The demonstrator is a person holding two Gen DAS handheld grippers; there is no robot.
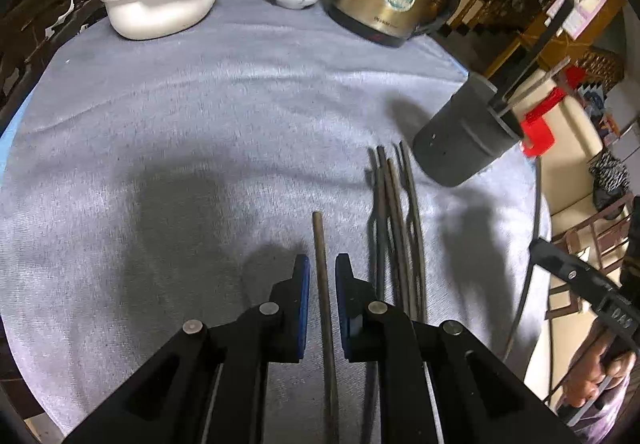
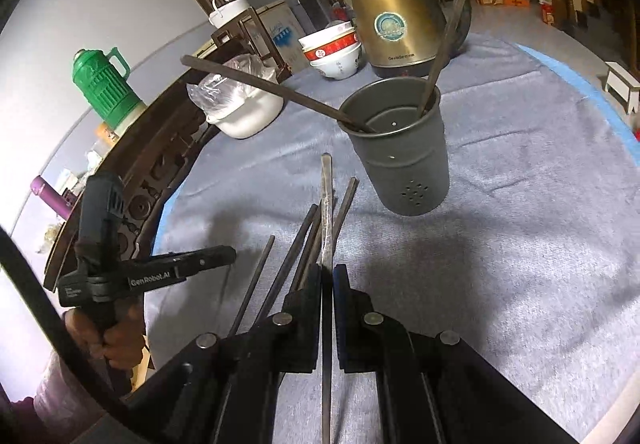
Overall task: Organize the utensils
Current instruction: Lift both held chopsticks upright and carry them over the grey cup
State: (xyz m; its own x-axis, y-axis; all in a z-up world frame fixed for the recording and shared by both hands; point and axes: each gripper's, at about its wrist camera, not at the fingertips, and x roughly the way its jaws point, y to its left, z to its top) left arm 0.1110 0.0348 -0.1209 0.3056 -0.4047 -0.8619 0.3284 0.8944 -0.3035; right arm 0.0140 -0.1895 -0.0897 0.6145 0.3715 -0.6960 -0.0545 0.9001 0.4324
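Right gripper (image 2: 329, 276), clamped on one chopstick (image 2: 327, 203) lengthwise, faces holder (image 2: 404, 147) ahead near table's (image 2: 520, 203) right edge; left gripper (image 1: 322, 276), nearly shut around another chopstick (image 1: 322, 264), is farther off.

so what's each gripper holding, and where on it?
Right gripper: one chopstick, pinched partway along its length. Left gripper: another chopstick, also gripped mid-shaft.

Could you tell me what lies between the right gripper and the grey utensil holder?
In the right wrist view, only bare grey cloth and the tip of its held chopstick separate the right gripper from the grey utensil holder.
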